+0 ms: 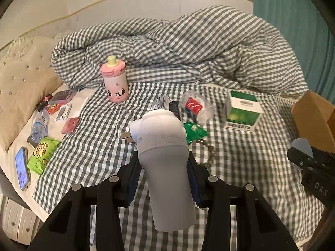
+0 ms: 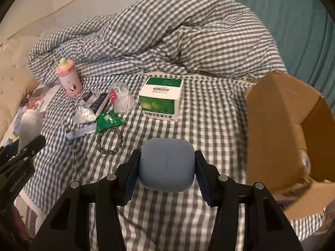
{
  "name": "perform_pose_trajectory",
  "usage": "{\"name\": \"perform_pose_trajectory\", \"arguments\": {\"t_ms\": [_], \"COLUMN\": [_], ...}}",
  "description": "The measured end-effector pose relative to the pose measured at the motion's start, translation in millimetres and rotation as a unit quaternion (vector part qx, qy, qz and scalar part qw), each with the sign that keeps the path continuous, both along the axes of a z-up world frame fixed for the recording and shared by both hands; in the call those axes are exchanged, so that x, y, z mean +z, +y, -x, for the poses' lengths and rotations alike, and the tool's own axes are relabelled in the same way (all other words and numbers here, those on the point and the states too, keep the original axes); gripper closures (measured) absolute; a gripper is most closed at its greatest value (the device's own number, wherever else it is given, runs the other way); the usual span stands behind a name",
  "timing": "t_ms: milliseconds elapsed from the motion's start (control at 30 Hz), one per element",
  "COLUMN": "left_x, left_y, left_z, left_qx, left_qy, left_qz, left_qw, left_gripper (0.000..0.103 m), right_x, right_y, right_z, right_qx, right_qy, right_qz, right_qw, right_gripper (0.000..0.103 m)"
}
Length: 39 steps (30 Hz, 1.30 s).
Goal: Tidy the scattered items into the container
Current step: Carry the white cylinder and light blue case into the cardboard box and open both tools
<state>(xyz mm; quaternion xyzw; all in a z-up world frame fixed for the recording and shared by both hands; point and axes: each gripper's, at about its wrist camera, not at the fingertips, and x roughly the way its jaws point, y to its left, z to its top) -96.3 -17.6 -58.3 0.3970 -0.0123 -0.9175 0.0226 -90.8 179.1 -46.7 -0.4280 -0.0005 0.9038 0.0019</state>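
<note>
My left gripper (image 1: pixel 165 165) is shut on a white and grey charger plug (image 1: pixel 163 146) and holds it above the checked bedsheet. It also shows at the left of the right wrist view (image 2: pixel 29 123). My right gripper (image 2: pixel 166 164) is shut on a blue earbud case (image 2: pixel 166 164), held above the bed to the left of the open cardboard box (image 2: pixel 293 125). The box's corner shows at the right of the left wrist view (image 1: pixel 314 117). On the sheet lie a green and white carton (image 2: pixel 162 98), a bead bracelet (image 2: pixel 108 142), a green sachet (image 2: pixel 108 121), a crushed clear cup (image 2: pixel 122 98) and a pink bottle (image 2: pixel 69 79).
A bunched checked duvet (image 1: pixel 188 48) fills the back of the bed. At the left edge lie a phone (image 1: pixel 22 170), a green tissue pack (image 1: pixel 43 154), a water bottle (image 1: pixel 38 125) and small boxes (image 1: pixel 71 125), next to a beige pillow (image 1: pixel 23 83). A teal curtain (image 2: pixel 293 21) hangs at the right.
</note>
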Motion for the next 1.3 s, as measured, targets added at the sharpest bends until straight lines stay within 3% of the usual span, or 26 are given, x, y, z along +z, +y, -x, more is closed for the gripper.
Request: {"name": "perform_pose_trajectory", "arguments": {"t_ms": [333,533,733,900,1100,1133,1167,1233,1300], "left_x": [22.3,47.0,75.8,76.2,56.8,54.1,51.3,50.5,54.8], "left_y": [48.1,123.0,230.8,316.9,373.0,375.2,378.8,379.9,375.4], "left_z": [-22.7,-21.0,-9.2,1.0,12.0,13.8,14.5,9.3,5.4], "left_qx": [-0.056,-0.126,-0.237,-0.312,-0.339,-0.34,-0.341,-0.343,-0.325], "left_qy": [0.009,0.017,0.025,0.009,-0.009,-0.009,-0.004,0.014,0.048], "left_qz": [-0.016,-0.022,-0.047,-0.055,-0.038,-0.035,-0.027,-0.007,0.01], "left_qw": [0.9983,0.9917,0.9702,0.9486,0.9399,0.9398,0.9396,0.9391,0.9446], "left_gripper": [0.06,0.061,0.061,0.061,0.061,0.059,0.056,0.014,0.0], "right_x": [40.7,62.8,66.2,48.4,27.1,26.6,26.9,29.5,32.2], "right_y": [63.3,141.4,227.1,281.3,310.3,314.3,315.2,315.2,317.5], "right_z": [-48.3,-62.9,-66.3,-58.4,-50.1,-50.1,-49.8,-53.6,-55.3], "right_qx": [-0.046,-0.114,-0.191,-0.23,-0.235,-0.235,-0.235,-0.256,-0.256], "right_qy": [0.025,0.045,0.044,0.026,0.016,0.018,0.021,0.038,0.046], "right_qz": [-0.006,-0.007,-0.012,-0.011,-0.003,-0.002,-0.003,-0.02,-0.008], "right_qw": [0.999,0.992,0.981,0.973,0.972,0.972,0.972,0.966,0.965], "right_gripper": [0.053,0.053,0.053,0.053,0.053,0.045,0.022,0.018,0.018]}}
